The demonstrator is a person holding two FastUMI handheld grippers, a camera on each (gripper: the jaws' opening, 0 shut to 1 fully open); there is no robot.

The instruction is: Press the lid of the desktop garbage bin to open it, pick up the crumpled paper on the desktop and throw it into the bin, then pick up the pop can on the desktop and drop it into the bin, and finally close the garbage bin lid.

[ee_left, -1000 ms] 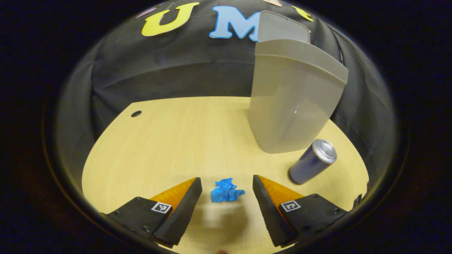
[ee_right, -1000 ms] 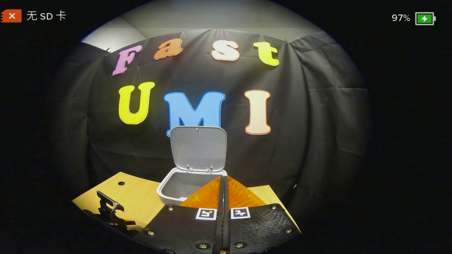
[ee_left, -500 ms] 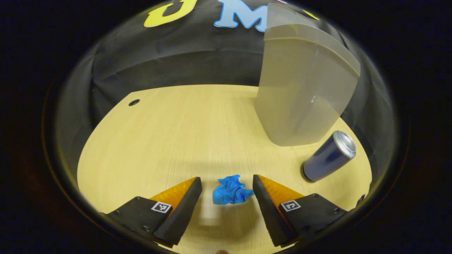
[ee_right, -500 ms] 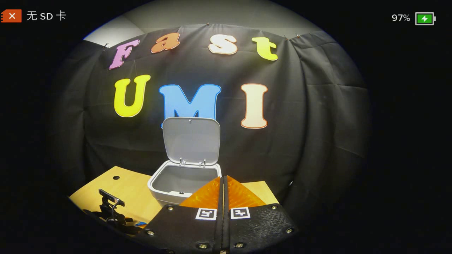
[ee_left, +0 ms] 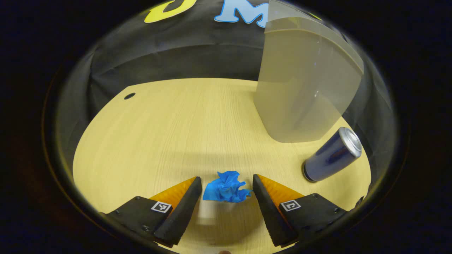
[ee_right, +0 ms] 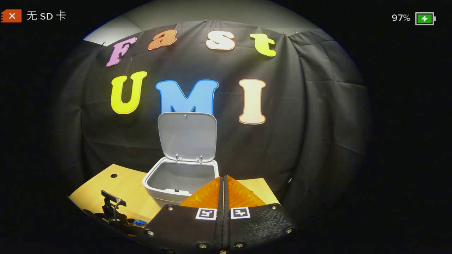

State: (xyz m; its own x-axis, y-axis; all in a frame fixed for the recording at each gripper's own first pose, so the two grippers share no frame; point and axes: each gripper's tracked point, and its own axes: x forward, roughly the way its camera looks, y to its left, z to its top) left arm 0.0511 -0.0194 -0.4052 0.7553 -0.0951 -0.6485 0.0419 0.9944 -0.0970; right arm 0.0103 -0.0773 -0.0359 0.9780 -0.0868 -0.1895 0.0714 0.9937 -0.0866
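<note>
We see the left hand-held gripper low over the pale wood-grain bench, its jaws spread wide, with the crumpled blue paper lying on the bench between the two fingers. The paper sits near the bench's near edge; whether either finger touches it we cannot tell, though the right-hand finger looks very close to its ragged edge.

Toward the bench's right side stands the grey plastic desktop garbage bin, and just beside its base, nearer the right edge, the dark blue pop can with a silver top stands apart from the bin wall. The wide stretch of bench to the left of the bin runs bare back to the far edge, where a small round cable hole sits near the far left corner.

In the right gripper view, the right hand-held gripper is held above the bench with its fingers pressed together on nothing. Beyond it the bin shows its rounded grey lid raised upright on its rear hinges, the cavity open. The left hand-held gripper appears low at the bench's near left edge.
</note>
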